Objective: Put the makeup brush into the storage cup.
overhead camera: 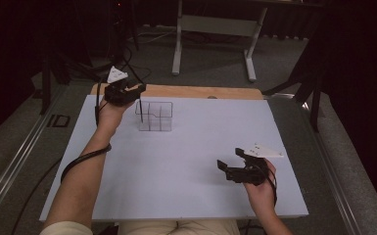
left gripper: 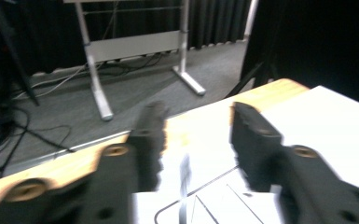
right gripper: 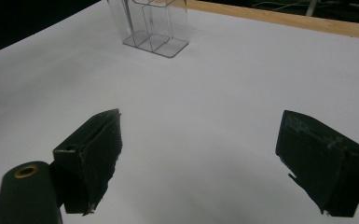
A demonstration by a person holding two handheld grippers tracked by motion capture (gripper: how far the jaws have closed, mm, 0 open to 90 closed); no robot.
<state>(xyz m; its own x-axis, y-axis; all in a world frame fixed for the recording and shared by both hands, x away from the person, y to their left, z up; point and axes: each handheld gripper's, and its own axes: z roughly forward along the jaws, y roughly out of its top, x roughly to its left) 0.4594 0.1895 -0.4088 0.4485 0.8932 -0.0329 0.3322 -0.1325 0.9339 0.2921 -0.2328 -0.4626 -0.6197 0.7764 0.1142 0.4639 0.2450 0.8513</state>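
Clear compartmented organizer [overhead camera: 154,116] standing far-left on white table [overhead camera: 186,161], thin dark pen [overhead camera: 140,110] upright in its left cell. Left tool [overhead camera: 125,91] above it, jaws apart; right tool [overhead camera: 236,169] well apart, jaws wide. Risk: light organizer tipping if nudged.

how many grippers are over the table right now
2. The left gripper is at the far left edge, above the clear organizer. The right gripper is near the front right, over the bare white table.
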